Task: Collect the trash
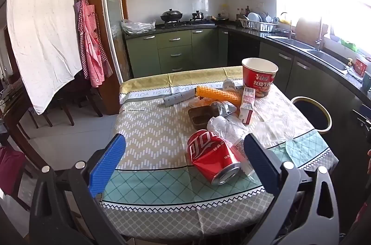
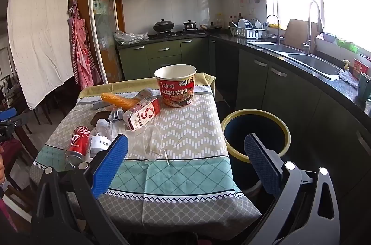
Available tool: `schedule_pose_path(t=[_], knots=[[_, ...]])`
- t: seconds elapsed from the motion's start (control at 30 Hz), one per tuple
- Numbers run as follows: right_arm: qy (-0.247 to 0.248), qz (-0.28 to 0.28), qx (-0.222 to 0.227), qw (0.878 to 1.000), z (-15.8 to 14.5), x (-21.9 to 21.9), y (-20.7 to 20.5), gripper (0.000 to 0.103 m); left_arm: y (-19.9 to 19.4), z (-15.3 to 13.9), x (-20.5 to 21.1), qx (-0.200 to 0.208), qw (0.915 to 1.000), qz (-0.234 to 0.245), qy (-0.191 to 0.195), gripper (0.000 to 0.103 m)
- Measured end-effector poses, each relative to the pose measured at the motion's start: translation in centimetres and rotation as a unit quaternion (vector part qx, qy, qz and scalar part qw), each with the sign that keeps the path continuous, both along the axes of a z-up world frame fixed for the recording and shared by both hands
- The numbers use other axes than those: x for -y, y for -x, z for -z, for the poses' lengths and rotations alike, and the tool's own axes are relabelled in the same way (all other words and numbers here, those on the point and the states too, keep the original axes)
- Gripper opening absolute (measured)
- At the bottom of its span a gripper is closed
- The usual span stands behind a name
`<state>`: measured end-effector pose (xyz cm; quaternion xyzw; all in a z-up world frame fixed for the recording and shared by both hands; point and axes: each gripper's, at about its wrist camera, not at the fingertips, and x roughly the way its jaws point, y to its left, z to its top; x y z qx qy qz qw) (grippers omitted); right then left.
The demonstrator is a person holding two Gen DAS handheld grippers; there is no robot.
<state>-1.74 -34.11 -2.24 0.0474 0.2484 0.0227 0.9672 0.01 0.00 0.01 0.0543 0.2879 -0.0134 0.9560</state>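
Note:
Trash lies on a small table with a patterned cloth (image 1: 148, 129) (image 2: 185, 129): a red cola can (image 1: 214, 158) (image 2: 77, 144) on its side, a crumpled clear water bottle (image 1: 228, 129) (image 2: 98, 140), a milk carton (image 1: 247, 104) (image 2: 142, 114), a red noodle cup (image 1: 259, 77) (image 2: 176, 85), an orange wrapper roll (image 1: 219, 94) (image 2: 118, 100), a brown tray (image 1: 201, 116) and a clear plastic lid (image 2: 151, 143). My left gripper (image 1: 183, 163) hangs open over the near edge, the can between its fingers, untouched. My right gripper (image 2: 185, 163) is open and empty, by the bin (image 2: 255, 133) (image 1: 311, 114).
The dark bin with a yellow rim stands on the floor right of the table. Green cabinets, a stove with pots and a sink counter (image 2: 301, 55) line the back and right. A white sheet (image 1: 41, 20) and wooden chairs are at the left.

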Motion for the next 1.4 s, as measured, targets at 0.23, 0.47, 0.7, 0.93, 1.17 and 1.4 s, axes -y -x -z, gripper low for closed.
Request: schedule_pose_path(t=[0.23, 0.47, 0.7, 0.93, 1.17, 1.4], knots=[[0.000, 0.000, -0.001, 1.000, 0.4, 0.0, -0.1, 0.099, 0.0, -0.2, -0.1, -0.001, 1.0000, -0.002, 0.003, 0.097], [0.001, 0.000, -0.005, 1.000, 0.1, -0.3, -0.1, 0.099, 0.3, -0.1, -0.6, -0.001, 0.9999, -0.001, 0.011, 0.097], [0.001, -0.002, -0.005, 1.000, 0.1, -0.2, -0.2, 0.099, 0.1, 0.1, -0.4, -0.003, 0.9999, 0.000, 0.010, 0.097], [0.000, -0.002, -0.009, 1.000, 0.7, -0.1, -0.5, 0.099, 0.2, 0.2, -0.4, -0.003, 0.9999, 0.000, 0.010, 0.097], [0.001, -0.002, -0.009, 1.000, 0.8, -0.2, -0.5, 0.099, 0.2, 0.3, -0.3, -0.004, 0.9999, 0.000, 0.010, 0.097], [-0.002, 0.000, -0.011, 1.000, 0.9, 0.1, -0.7, 0.099, 0.0, 0.7, -0.1, -0.008, 0.9999, 0.002, 0.008, 0.097]])
